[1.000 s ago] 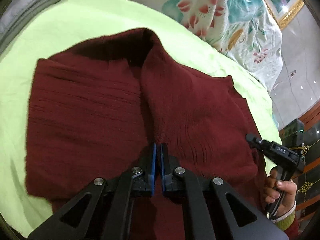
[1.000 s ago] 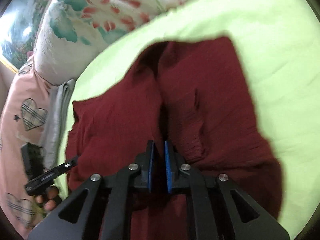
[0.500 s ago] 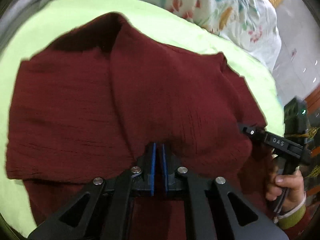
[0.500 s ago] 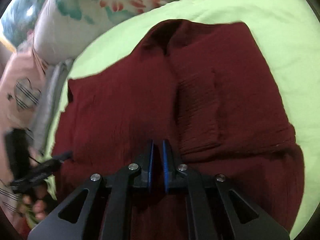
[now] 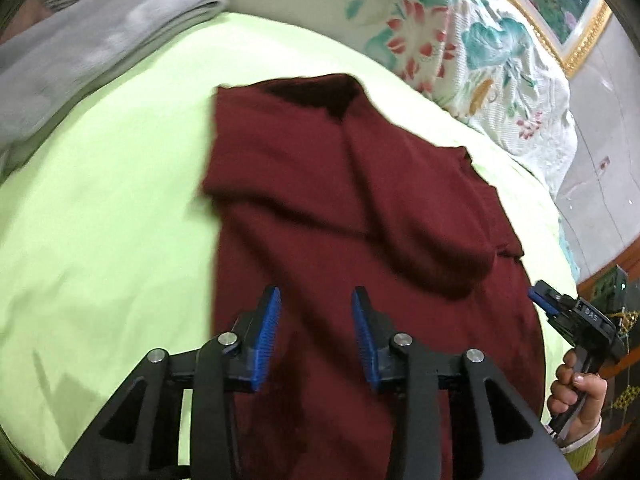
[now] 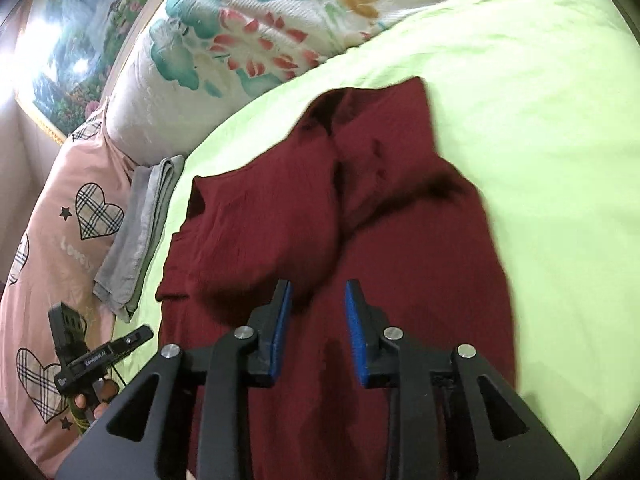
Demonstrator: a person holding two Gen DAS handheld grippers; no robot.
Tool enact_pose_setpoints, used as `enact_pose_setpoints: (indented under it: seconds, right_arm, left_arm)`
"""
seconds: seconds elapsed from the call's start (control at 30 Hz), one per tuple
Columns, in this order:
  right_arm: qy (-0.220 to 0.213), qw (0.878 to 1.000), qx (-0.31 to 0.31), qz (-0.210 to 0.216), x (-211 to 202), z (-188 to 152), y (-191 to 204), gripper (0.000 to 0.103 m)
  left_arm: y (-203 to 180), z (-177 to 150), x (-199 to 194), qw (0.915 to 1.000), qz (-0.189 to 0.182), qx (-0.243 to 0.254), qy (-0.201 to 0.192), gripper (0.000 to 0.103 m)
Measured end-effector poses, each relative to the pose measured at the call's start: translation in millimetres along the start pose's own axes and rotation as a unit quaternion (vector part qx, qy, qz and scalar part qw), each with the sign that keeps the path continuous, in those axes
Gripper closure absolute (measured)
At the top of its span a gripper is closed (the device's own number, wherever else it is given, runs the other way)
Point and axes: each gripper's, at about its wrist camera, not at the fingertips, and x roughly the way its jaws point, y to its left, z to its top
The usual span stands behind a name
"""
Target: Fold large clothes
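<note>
A dark red garment point(image 5: 360, 208) lies folded on the light green bed sheet point(image 5: 100, 220); it also shows in the right wrist view point(image 6: 360, 240), with one layer flopped loosely over the rest. My left gripper point(image 5: 316, 320) is open and empty just above the garment's near part. My right gripper point(image 6: 318, 312) is open and empty above the same near part. Each gripper shows at the edge of the other's view, the right gripper point(image 5: 576, 316) and the left gripper point(image 6: 104, 356), both beside the garment.
A folded grey cloth point(image 5: 92, 48) lies at the sheet's far left edge, also seen in the right wrist view point(image 6: 140, 232). A floral pillow point(image 5: 460, 40) and a pink heart-print quilt point(image 6: 72, 240) border the bed. A framed picture point(image 6: 80, 40) hangs behind.
Both grippers were shut on the garment's edge and carried it across; now both have opened and let go, and the folded layer lies on the garment.
</note>
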Motion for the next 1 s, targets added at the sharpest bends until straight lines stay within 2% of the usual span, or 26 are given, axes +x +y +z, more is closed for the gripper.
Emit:
enact_pose_setpoints:
  seconds: [0.13,0.2,0.3,0.37,0.47,0.53,0.6,0.77,0.87,0.93,1.0]
  right_arm:
    - [-0.008,1.0,0.016,-0.014,-28,-23,-17,0.073]
    - [-0.014,0.999,0.02,-0.026,-43,-32,-27,0.068]
    - [-0.019,0.999,0.033,-0.036,-60,-41,-44,0.067]
    - [-0.011,0.998,0.035,-0.043,-69,-47,-51,0.067]
    - [0.009,0.998,0.042,-0.035,-75,-58,-62,0.066]
    - [0.035,0.998,0.048,-0.024,-73,-68,-69,0.066]
    - [0.043,0.998,0.05,0.006,-73,-76,-72,0.066]
    - [0.072,0.993,0.047,0.085,-64,-90,-63,0.066]
    - [0.077,0.991,0.043,0.103,-55,-92,-58,0.066]
    - [0.079,0.989,0.045,0.115,-49,-90,-55,0.066]
    - [0.078,0.989,0.046,0.121,-47,-87,-54,0.066]
  left_arm:
    - [29,-38,-33,0.9999,0.013,-0.006,0.003,0.057]
    - [38,-53,-41,0.9998,0.019,-0.001,0.008,0.056]
    - [47,-74,-47,0.9996,0.02,-0.004,0.021,0.054]
    - [51,-87,-44,0.9992,0.008,-0.008,0.039,0.052]
    - [55,-104,-43,0.9987,0.004,-0.002,0.05,0.051]
    - [52,-111,-47,0.9988,-0.005,0.011,0.048,0.04]
    - [49,-117,-48,0.9979,-0.032,0.011,0.055,0.034]
    - [41,-128,-48,0.996,-0.06,0.027,0.06,0.04]
    - [39,-127,-47,0.9942,-0.079,0.027,0.068,0.045]
    - [40,-125,-45,0.9922,-0.096,0.02,0.077,0.058]
    - [42,-124,-43,0.9899,-0.111,0.013,0.087,0.06]
